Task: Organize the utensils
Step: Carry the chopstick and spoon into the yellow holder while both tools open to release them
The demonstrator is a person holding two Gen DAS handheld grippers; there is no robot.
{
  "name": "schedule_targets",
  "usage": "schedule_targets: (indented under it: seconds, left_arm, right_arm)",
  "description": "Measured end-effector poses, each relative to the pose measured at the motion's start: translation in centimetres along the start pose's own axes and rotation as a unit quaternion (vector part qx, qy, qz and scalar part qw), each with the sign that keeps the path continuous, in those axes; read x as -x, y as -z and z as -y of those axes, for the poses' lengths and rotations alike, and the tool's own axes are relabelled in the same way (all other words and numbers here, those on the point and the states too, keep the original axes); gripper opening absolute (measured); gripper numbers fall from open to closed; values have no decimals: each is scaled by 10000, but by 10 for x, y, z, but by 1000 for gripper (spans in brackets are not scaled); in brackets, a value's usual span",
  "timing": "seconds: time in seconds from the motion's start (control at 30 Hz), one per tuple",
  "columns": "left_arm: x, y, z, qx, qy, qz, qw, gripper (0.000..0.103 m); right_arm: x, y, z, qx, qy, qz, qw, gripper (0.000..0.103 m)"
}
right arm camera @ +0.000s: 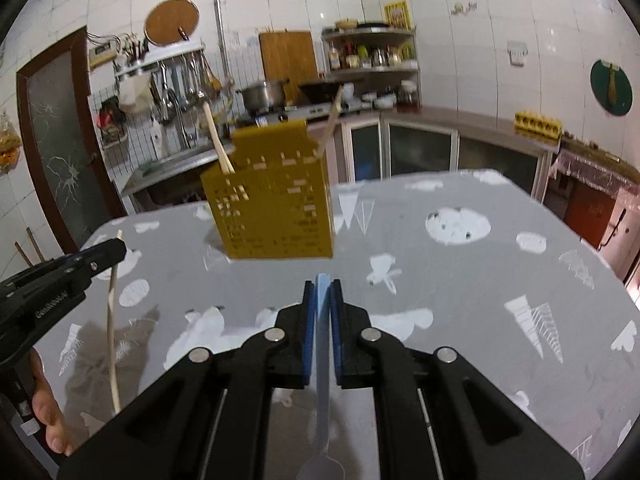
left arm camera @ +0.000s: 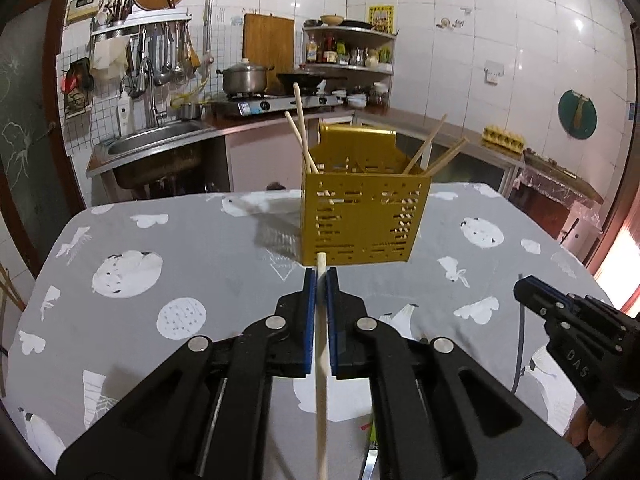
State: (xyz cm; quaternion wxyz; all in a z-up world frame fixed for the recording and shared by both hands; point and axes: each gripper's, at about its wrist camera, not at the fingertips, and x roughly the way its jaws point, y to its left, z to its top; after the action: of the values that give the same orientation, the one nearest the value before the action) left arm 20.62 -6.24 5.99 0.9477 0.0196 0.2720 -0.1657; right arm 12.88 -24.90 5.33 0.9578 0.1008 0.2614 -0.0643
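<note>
A gold perforated utensil holder [left arm camera: 362, 220] stands on the table, with several wooden chopsticks [left arm camera: 301, 128] leaning in its compartments. My left gripper [left arm camera: 321, 276] is shut on a wooden chopstick [left arm camera: 321, 380], held upright just in front of the holder. My right gripper [right arm camera: 322, 286] is shut on the light blue handle of a spoon [right arm camera: 323, 364], whose metal bowl hangs below. In the right wrist view the holder [right arm camera: 272, 200] is ahead to the left, and the left gripper [right arm camera: 102, 252] with its chopstick [right arm camera: 112, 320] is at far left. The right gripper [left arm camera: 532, 292] shows at the right of the left wrist view.
The table carries a grey patterned cloth [left arm camera: 160, 280]. Behind it are a sink [left arm camera: 156, 140], a stove with a pot [left arm camera: 244, 78], a corner shelf of bottles [left arm camera: 348, 50] and a counter with an egg tray [left arm camera: 504, 136].
</note>
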Motion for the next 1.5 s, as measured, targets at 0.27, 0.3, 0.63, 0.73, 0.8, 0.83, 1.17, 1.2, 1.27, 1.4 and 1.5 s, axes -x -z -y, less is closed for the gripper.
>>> schedule_targets:
  seconds: [0.27, 0.3, 0.63, 0.73, 0.8, 0.83, 1.17, 1.2, 1.27, 1.4, 1.5]
  left_arm:
    - [13, -6, -11, 123, 49, 312, 9994, 4]
    - [15, -8, -12, 132, 50, 349, 9993, 4]
    - [27, -24, -13, 142, 95, 692, 9975, 4]
    - [26, -28, -14, 140, 96, 765, 9969, 4]
    - [25, -32, -14, 157, 105, 798, 9966, 4]
    - [24, -35, -14, 166, 115, 809, 9965, 4]
    - [20, -81, -6, 106, 178, 1179, 9928, 4]
    - [21, -87, -4, 81, 184, 1233, 9922, 4]
    - [23, -101, -2, 67, 218, 1340, 9907, 4]
    - [25, -134, -2, 119, 280, 1558, 9873, 4]
    - [28, -161, 2, 90, 239, 1807, 9832, 4]
  right_arm:
    - [15, -5, -1, 10, -12, 434, 9991, 8]
    - [16, -6, -1, 1, -26, 467, 9989, 8]
    - [21, -18, -5, 32, -29, 783, 9969, 8]
    - [19, -22, -5, 49, 2, 876, 9961, 8]
    - [18, -26, -4, 21, -8, 906, 9959, 8]
    - [17, -28, -4, 21, -8, 923, 9957, 7]
    - [13, -67, -10, 2, -53, 1241, 9923, 7]
    - [14, -73, -10, -5, -68, 1301, 9915, 7]
    - [15, -88, -12, 5, -94, 1444, 9895, 7]
    - [18, -120, -12, -29, -184, 1702, 9852, 7]
    - [20, -144, -14, -72, -276, 1863, 9821, 7]
